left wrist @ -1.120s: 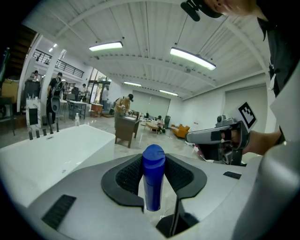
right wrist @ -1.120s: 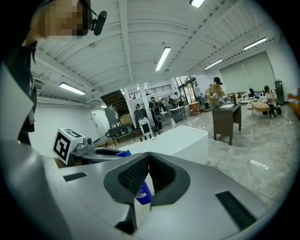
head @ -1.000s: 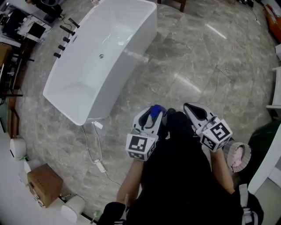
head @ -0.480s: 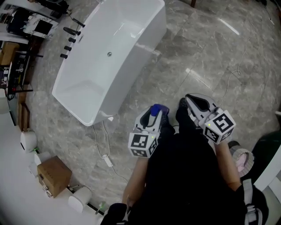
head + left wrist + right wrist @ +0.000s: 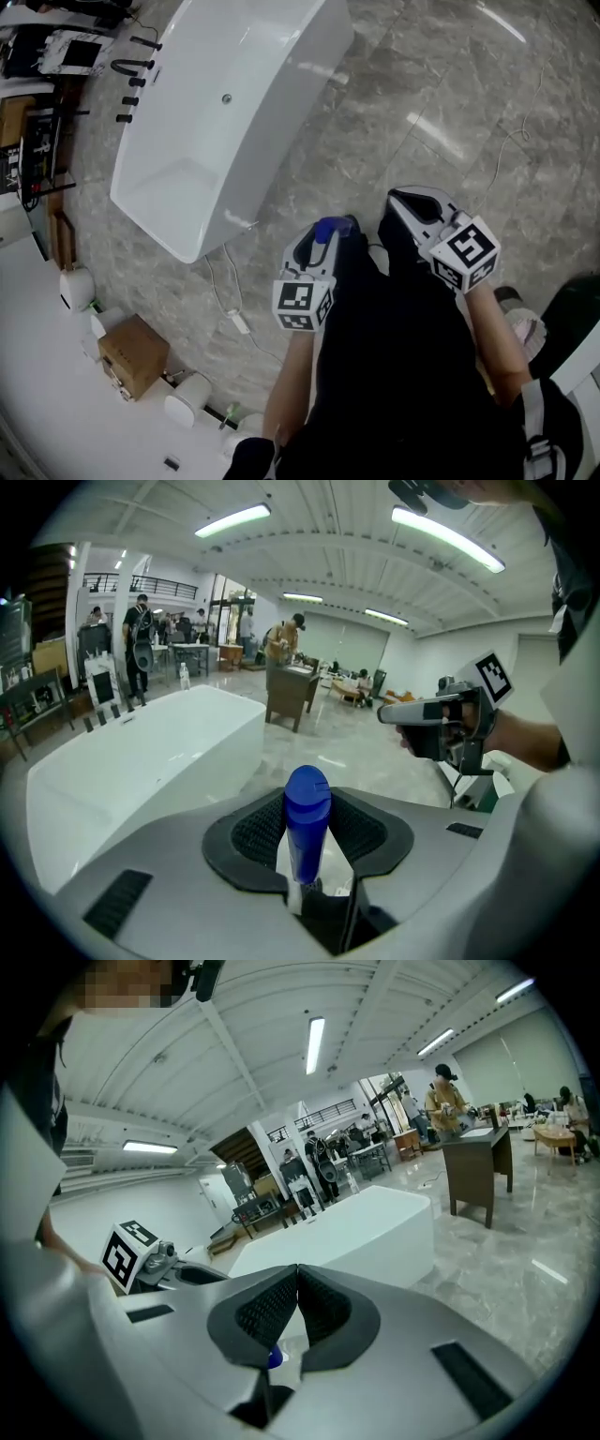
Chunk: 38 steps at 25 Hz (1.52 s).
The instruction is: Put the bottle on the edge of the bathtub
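Note:
A blue bottle (image 5: 307,829) with a rounded cap stands upright between the jaws of my left gripper (image 5: 307,850), which is shut on it. In the head view the left gripper (image 5: 319,246) carries the bottle (image 5: 328,230) in front of the person's dark clothing. The white bathtub (image 5: 216,112) lies on the floor ahead and to the left, its near rim (image 5: 131,761) low at the left of the left gripper view. My right gripper (image 5: 412,206) is held level beside the left one, its jaws pressed together with nothing between them (image 5: 294,1309).
Black taps (image 5: 131,84) stand at the tub's far side. A cardboard box (image 5: 134,355), white fixtures and a cable (image 5: 234,314) lie on the grey marble floor at the left. Desks, chairs and several people stand far off in the hall.
The head view has shifted: the bathtub sits higher and more to the left, the cardboard box nearer the middle. Both grippers keep their pose; the bottle stays gripped.

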Available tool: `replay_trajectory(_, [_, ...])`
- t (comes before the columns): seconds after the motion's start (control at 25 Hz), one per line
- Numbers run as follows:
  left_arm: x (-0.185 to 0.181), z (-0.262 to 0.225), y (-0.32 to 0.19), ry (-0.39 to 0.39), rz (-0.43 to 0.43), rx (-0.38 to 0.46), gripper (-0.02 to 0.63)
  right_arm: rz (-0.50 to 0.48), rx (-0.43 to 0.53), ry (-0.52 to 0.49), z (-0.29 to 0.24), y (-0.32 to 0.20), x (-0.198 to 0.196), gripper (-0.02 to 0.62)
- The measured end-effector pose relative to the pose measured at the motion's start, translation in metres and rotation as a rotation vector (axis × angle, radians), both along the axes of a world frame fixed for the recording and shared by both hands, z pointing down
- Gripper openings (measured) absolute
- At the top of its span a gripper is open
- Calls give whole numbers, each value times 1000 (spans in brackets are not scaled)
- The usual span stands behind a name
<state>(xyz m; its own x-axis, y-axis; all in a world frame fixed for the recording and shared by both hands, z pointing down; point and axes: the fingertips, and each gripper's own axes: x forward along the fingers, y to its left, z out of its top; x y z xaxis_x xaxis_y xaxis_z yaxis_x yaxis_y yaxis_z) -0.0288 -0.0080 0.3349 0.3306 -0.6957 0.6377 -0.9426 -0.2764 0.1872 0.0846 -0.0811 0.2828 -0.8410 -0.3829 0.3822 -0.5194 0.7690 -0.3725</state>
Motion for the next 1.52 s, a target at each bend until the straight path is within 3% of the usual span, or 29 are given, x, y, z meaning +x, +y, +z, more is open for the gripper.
replay_trajectory(0.16, [3,33,-3,5,-9,-83,149,-5,-48,21,32,-9,-1,12])
replay_trajectory(0.4, [-3,91,-39,5,49,-130,149,8,-83,59,86,-41,-19,12])
replay_trajectory(0.64, [-20,176,-79,5,113,-190,147,87,-118,118,153,-84,-32,12])
replay_trajectory(1.0, [-59,318,-157,-12,111,-244,147,170,-229,216,302,-118,-55,12])
replay_trajectory(1.16, [-80,381,-181,-44,150,-252,147,185,-258,223,363,-126,-69,12])
replay_trajectory(1.52, [-127,504,-182,-136,252,-350,147,149,-291,235,452,-126,-93,12])
